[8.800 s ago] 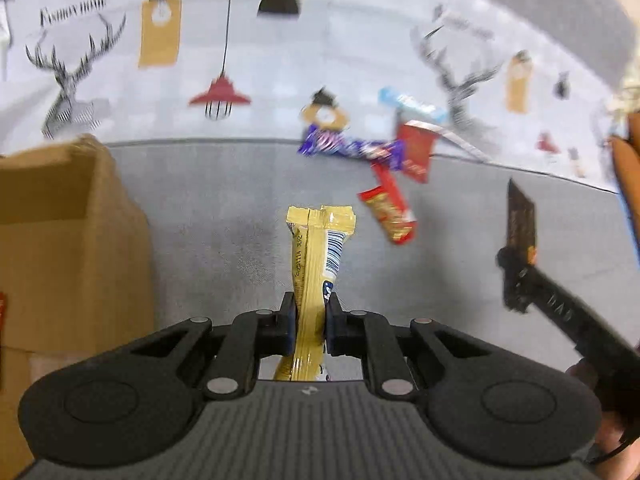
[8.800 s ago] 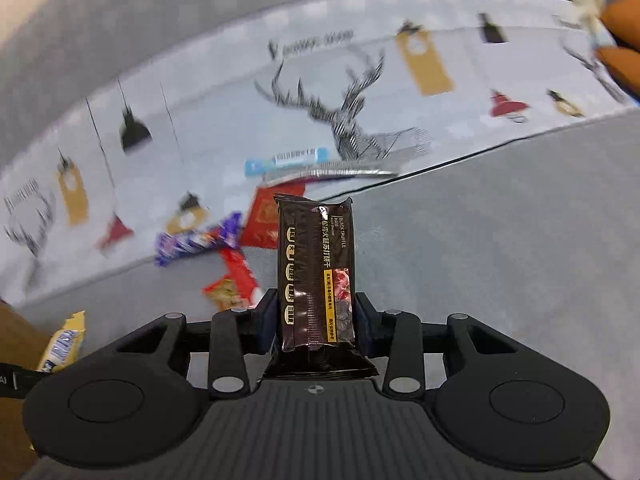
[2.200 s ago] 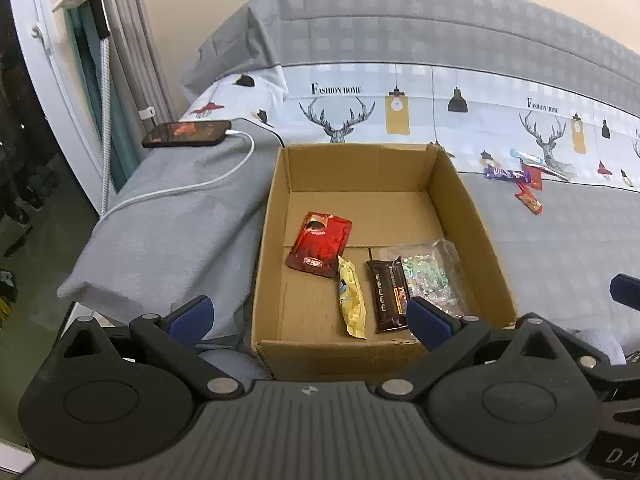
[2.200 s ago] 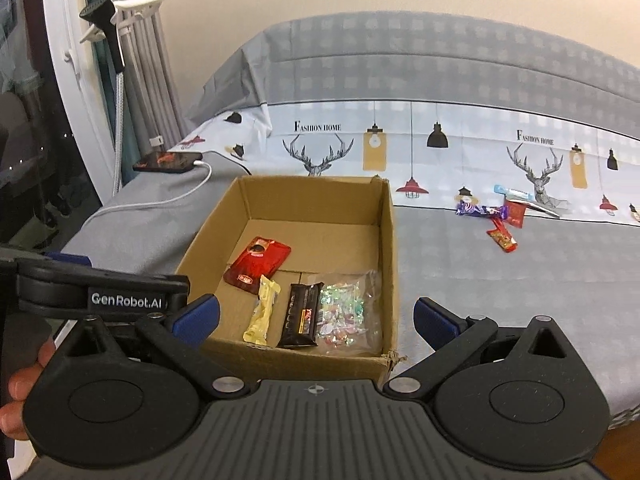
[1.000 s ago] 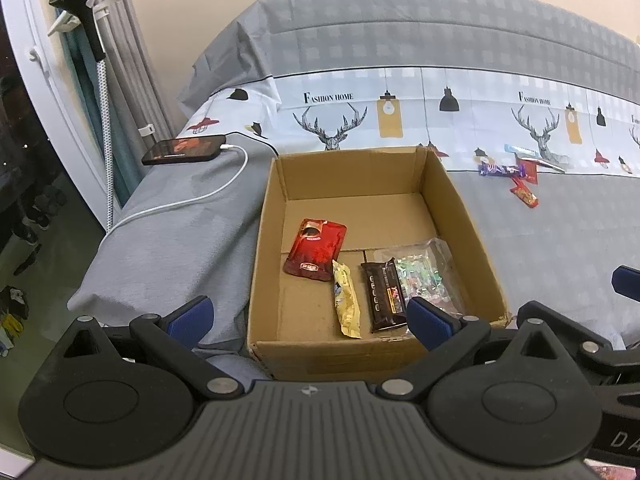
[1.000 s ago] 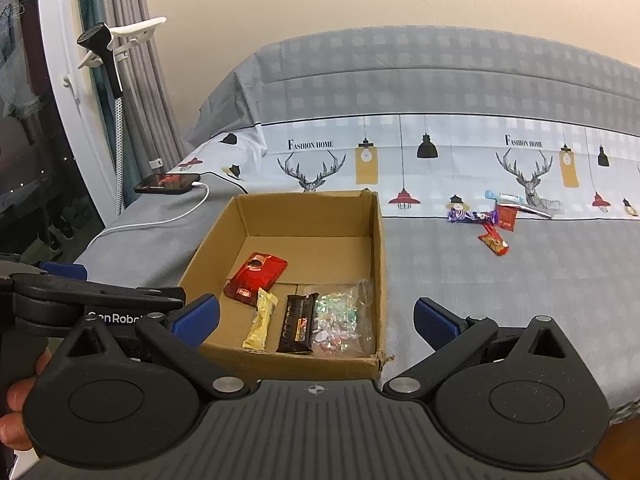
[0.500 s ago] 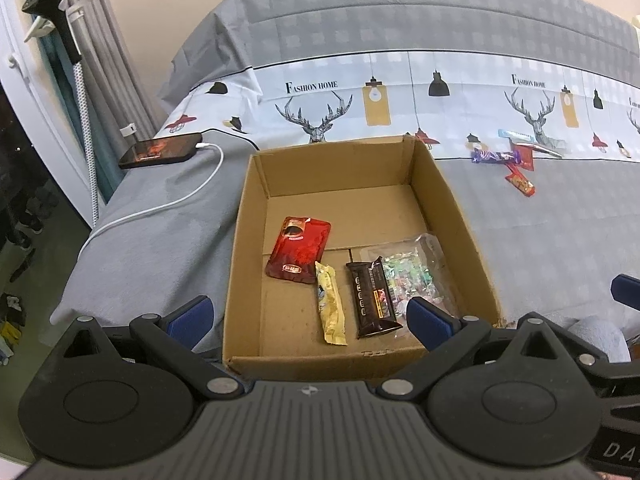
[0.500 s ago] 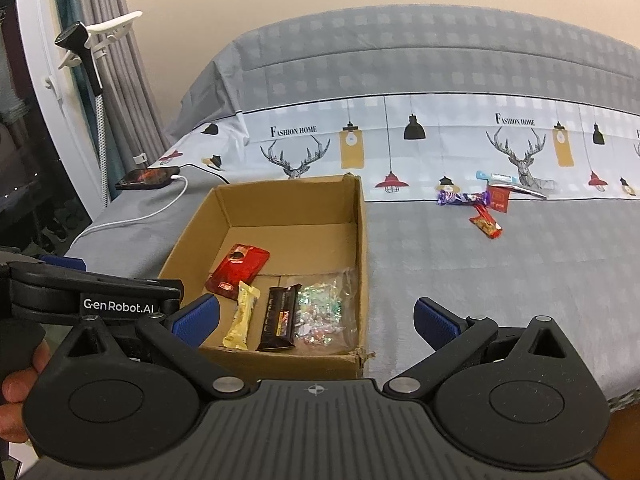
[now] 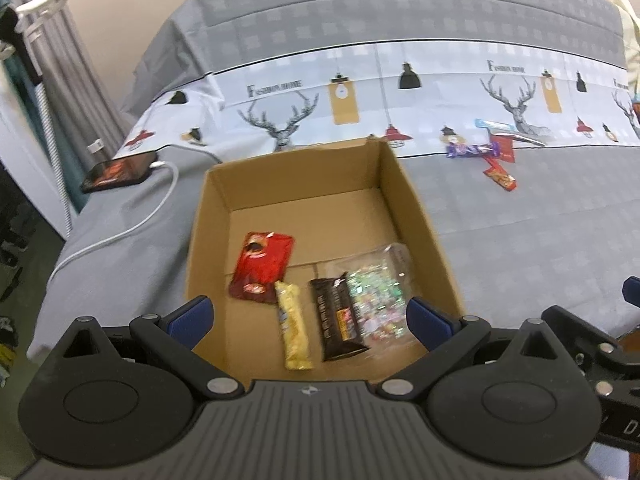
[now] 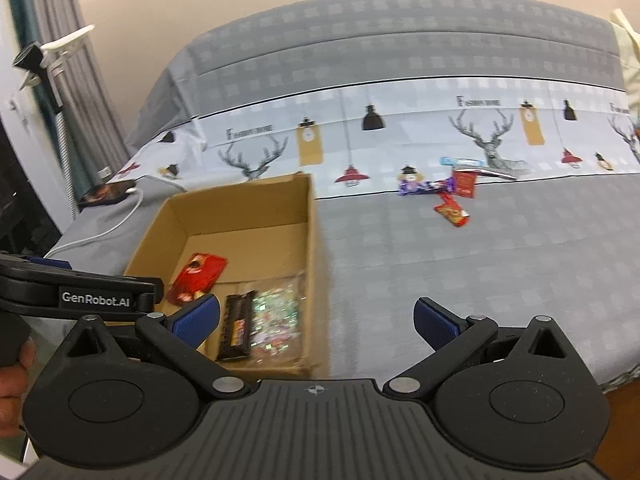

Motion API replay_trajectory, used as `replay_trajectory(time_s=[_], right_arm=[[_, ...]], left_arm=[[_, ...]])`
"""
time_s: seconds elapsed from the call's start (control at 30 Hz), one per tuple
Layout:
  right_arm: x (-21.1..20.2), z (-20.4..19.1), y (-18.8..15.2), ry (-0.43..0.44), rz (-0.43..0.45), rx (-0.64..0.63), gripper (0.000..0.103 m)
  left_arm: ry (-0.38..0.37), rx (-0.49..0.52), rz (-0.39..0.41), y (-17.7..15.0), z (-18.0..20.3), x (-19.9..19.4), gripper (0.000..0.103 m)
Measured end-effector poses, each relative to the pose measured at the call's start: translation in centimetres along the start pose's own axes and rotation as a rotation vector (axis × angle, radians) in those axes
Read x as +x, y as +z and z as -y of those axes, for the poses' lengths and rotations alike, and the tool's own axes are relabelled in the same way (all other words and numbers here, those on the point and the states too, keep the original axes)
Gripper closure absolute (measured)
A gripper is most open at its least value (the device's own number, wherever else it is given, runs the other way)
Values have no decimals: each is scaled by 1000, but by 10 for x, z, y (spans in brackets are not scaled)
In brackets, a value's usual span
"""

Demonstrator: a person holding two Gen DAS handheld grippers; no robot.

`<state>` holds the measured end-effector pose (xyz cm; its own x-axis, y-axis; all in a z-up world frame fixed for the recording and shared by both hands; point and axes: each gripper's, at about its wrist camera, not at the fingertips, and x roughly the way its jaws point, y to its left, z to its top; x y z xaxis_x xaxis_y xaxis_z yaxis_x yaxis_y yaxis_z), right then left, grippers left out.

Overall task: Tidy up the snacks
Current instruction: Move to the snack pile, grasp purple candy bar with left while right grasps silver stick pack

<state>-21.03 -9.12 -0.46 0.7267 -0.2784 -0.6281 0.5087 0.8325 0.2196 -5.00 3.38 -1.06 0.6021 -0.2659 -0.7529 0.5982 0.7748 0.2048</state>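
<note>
An open cardboard box (image 9: 416,208) (image 10: 312,232) rests on the grey bed. Inside lie a red packet (image 9: 262,266) (image 10: 198,272), a yellow bar (image 9: 294,326), a dark brown bar (image 9: 338,314) (image 10: 238,326) and a clear bag of coloured sweets (image 9: 374,294) (image 10: 276,312). Further off on the bed lie loose snacks: a purple bar (image 9: 472,149) (image 10: 426,187), a red bar (image 9: 500,174) (image 10: 452,210), a red packet (image 10: 464,180) and a blue bar (image 10: 460,161). My left gripper (image 9: 308,318) hangs open above the box's near edge. My right gripper (image 10: 316,316) is open over the box's right wall.
A phone (image 9: 118,172) (image 10: 106,194) with a white charging cable (image 9: 132,224) lies at the bed's left corner. A clip-on holder (image 10: 44,56) and curtains stand at the left. A hand (image 10: 16,384) holds the left gripper's handle. The bed's front edge drops off at the lower right.
Both grippers, once shut on a yellow bar and a brown bar, are open; those bars now lie in the box. Over the last second both views have swung to the right.
</note>
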Motion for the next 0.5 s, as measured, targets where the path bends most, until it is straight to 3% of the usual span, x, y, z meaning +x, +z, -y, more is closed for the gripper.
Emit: replay_trajectory(time_s=[0.27, 0.4, 0.5], right_arm=[[3, 58, 10, -105, 29, 55, 0], [12, 99, 18, -171, 39, 103, 0], [24, 131, 26, -216, 45, 133, 0]], left_arm=[[-62, 67, -12, 42, 46, 26, 0], [-60, 161, 35, 71, 82, 45, 0], [-86, 225, 28, 96, 111, 70, 0]])
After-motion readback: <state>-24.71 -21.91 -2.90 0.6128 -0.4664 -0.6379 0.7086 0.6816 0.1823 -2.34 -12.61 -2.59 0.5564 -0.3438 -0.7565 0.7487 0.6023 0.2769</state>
